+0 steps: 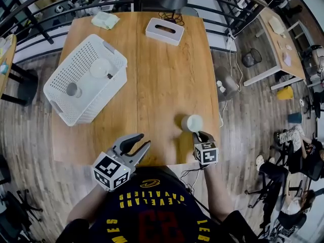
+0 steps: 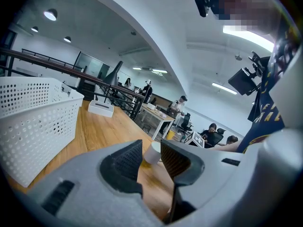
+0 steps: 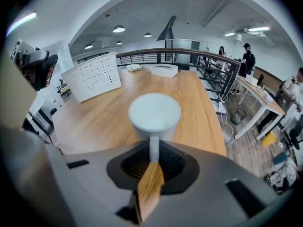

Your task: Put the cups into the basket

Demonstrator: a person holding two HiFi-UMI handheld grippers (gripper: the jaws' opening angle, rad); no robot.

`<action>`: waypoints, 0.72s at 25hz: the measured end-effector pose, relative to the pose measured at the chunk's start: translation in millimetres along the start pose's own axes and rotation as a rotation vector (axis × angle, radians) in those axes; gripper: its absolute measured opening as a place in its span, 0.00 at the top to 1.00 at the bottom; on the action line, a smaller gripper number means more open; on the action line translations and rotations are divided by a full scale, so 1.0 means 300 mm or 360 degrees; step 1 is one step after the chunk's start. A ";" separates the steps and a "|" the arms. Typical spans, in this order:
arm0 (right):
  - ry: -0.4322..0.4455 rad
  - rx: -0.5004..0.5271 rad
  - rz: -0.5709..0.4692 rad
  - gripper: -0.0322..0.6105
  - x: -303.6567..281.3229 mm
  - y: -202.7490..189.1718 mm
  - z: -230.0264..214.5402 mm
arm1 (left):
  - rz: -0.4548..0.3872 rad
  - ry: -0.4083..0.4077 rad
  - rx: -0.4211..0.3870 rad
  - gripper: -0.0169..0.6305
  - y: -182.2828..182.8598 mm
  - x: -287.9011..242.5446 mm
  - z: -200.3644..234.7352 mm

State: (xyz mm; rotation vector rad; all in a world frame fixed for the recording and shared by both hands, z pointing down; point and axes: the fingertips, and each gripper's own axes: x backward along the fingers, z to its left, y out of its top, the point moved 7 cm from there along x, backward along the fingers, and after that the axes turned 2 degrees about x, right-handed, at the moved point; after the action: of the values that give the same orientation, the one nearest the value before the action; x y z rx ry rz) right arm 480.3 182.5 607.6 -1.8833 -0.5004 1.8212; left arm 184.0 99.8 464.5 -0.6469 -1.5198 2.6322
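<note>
A white cup [image 1: 192, 123] with a thin handle stands on the wooden table [image 1: 157, 85] near its front right edge. My right gripper [image 1: 201, 134] is shut on that handle; in the right gripper view the cup [image 3: 154, 112] sits upright just beyond the right gripper [image 3: 154, 150], whose jaws pinch the handle. The white perforated basket [image 1: 56, 94] stands at the table's left and holds two cups [image 1: 99, 67] [image 1: 73, 90]. My left gripper [image 1: 143, 140] hovers open over the front edge, with nothing between its fingers. In the left gripper view the cup [image 2: 152, 152] shows far off, past the left gripper [image 2: 150, 157].
A white tissue box [image 1: 164, 31] lies at the table's far side, with a pale cloth [image 1: 105, 20] at the far left corner. A black railing [image 1: 61, 6] runs behind the table. Desks and seated people are off to the right, below floor level.
</note>
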 end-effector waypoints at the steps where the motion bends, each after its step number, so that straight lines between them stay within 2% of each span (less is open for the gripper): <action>1: -0.0002 -0.0001 -0.0011 0.88 0.004 0.010 0.011 | -0.0002 -0.0001 -0.0003 0.79 0.001 0.012 0.005; 9: -0.0003 0.0012 -0.0116 0.87 0.044 0.092 0.134 | -0.0024 -0.0016 -0.0035 0.79 0.004 0.120 0.053; 18: 0.0056 0.0036 -0.0262 0.88 0.085 0.279 0.372 | -0.0115 0.0019 -0.0007 0.80 0.022 0.322 0.182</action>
State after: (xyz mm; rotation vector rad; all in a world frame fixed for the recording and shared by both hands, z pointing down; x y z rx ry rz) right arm 365.2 137.0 538.5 -1.8001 -0.6013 1.6778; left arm 77.0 73.9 450.3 -0.5946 -1.5164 2.5684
